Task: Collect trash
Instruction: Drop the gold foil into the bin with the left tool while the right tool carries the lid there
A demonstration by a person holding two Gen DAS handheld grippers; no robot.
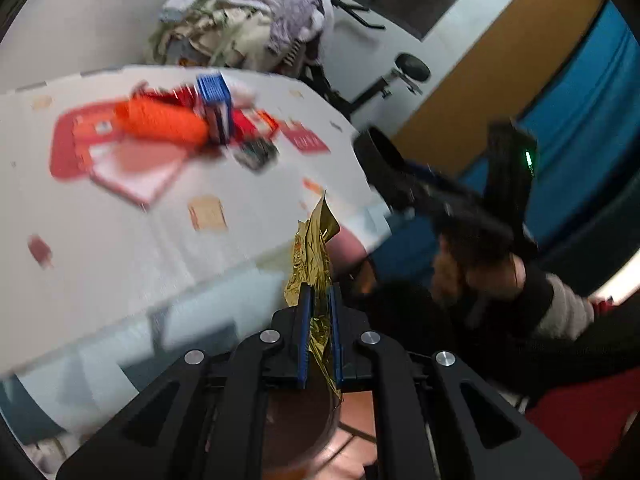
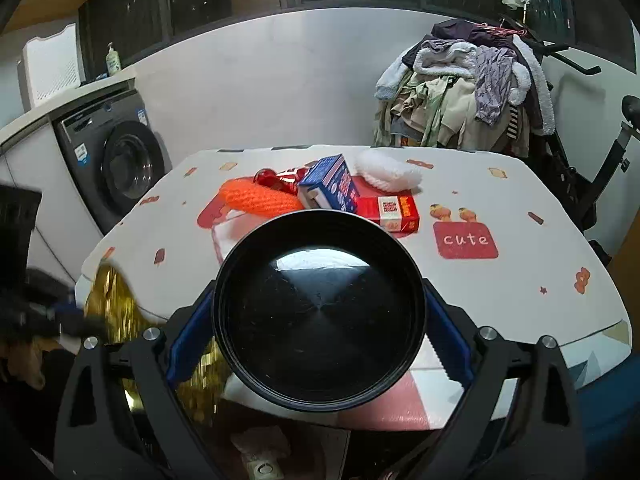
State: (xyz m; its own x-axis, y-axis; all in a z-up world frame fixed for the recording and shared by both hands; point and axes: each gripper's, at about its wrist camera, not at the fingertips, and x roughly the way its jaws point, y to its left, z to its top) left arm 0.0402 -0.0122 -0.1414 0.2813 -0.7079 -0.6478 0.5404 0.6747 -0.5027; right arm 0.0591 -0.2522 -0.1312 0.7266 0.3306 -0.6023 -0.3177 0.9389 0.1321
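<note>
The left gripper (image 1: 318, 300) pinches a crumpled gold foil (image 1: 314, 248) just off the near edge of the desk (image 1: 120, 240). The right gripper (image 2: 320, 320) clamps a black bowl (image 2: 318, 308), empty inside, over the same edge, with the foil just beside the bowl's left rim. So one piece is lifted but not yet dropped in. Beyond the bowl, mid-desk, wait an orange roll (image 2: 260, 200), a blue carton (image 2: 332, 184), a red box (image 2: 394, 212) and a white pad (image 2: 390, 172); I judge collecting barely begun.
</note>
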